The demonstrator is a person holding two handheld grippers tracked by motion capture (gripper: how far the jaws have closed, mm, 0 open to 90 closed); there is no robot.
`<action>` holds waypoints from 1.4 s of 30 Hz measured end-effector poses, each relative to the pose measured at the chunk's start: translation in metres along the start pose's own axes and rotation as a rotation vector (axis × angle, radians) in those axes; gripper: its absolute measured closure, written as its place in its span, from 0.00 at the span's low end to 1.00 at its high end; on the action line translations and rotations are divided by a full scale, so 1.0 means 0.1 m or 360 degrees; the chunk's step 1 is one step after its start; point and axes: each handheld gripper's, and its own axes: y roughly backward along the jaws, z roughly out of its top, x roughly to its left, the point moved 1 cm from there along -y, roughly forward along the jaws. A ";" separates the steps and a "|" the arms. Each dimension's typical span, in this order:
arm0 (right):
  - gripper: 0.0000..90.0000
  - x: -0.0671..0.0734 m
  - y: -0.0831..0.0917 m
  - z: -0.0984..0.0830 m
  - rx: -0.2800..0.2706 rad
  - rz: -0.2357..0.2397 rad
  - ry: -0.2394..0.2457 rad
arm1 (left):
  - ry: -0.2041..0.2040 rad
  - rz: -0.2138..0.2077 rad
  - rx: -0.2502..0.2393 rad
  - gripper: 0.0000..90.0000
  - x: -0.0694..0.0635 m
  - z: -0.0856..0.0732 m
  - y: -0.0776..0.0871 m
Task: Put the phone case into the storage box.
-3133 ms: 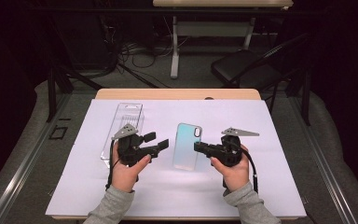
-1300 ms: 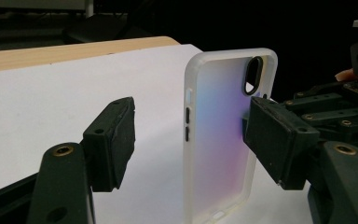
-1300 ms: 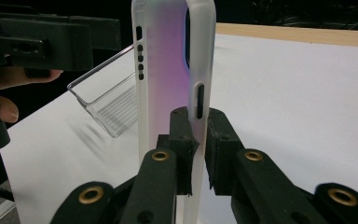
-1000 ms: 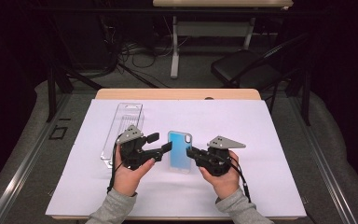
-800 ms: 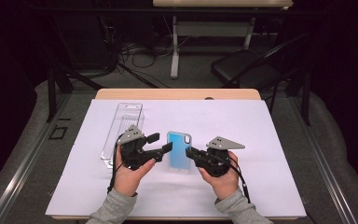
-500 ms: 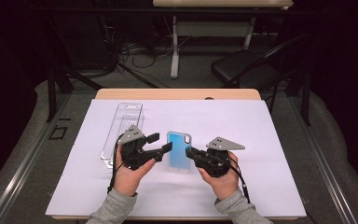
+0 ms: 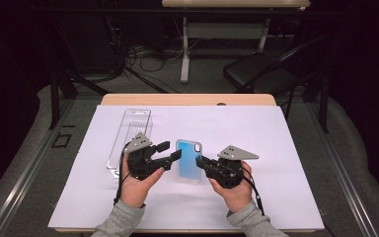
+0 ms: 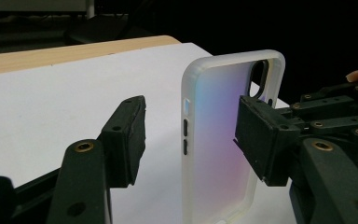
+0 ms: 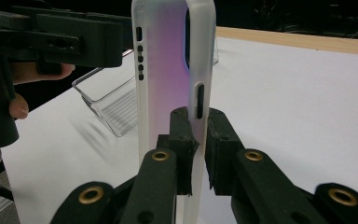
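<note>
Phone case (image 9: 168, 70) edge pinched in right gripper (image 9: 196, 154), between closing left gripper (image 8: 191, 140) jaws (untouched)

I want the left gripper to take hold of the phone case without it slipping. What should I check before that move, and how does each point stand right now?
1. Right gripper clamped on the side wall of the phone case: ok.
2. Phone case between the left gripper's jaws: ok; it stands between them in the left gripper view.
3. Left gripper pressing on the case: not ok; its jaws have just been closing, yet a gap shows at one pad.
4. Case off the white sheet: ok, held upright above it.
5. Clear plastic tray out of the way: ok, it lies to the left, apart from both grippers.
</note>
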 end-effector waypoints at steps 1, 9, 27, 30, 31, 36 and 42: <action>0.91 0.00 0.00 0.00 0.0002 0.0000 0.0002 | 0.0001 -0.0001 0.0000 0.49 0.00 0.00 0.00; 0.91 0.02 0.00 0.00 0.0000 0.0010 0.0013 | 0.0015 -0.0026 -0.0001 0.57 0.00 -0.01 0.00; 0.91 0.04 -0.01 -0.01 0.0013 0.0047 0.0013 | 0.0049 -0.0160 -0.0011 0.66 0.04 0.00 0.01; 0.91 0.05 -0.01 -0.01 0.0013 0.0064 0.0020 | 0.0043 -0.0183 -0.0015 0.67 0.05 0.00 0.02; 0.91 0.05 -0.01 -0.01 0.0011 0.0068 0.0022 | 0.0042 -0.0190 -0.0013 0.67 0.05 0.00 0.02; 0.91 0.05 0.00 -0.01 0.0011 0.0091 0.0019 | 0.0040 -0.0200 -0.0019 0.70 0.06 0.00 0.03; 0.91 0.05 0.00 -0.01 0.0010 0.0102 0.0025 | 0.0043 -0.0198 -0.0012 0.74 0.08 0.00 0.04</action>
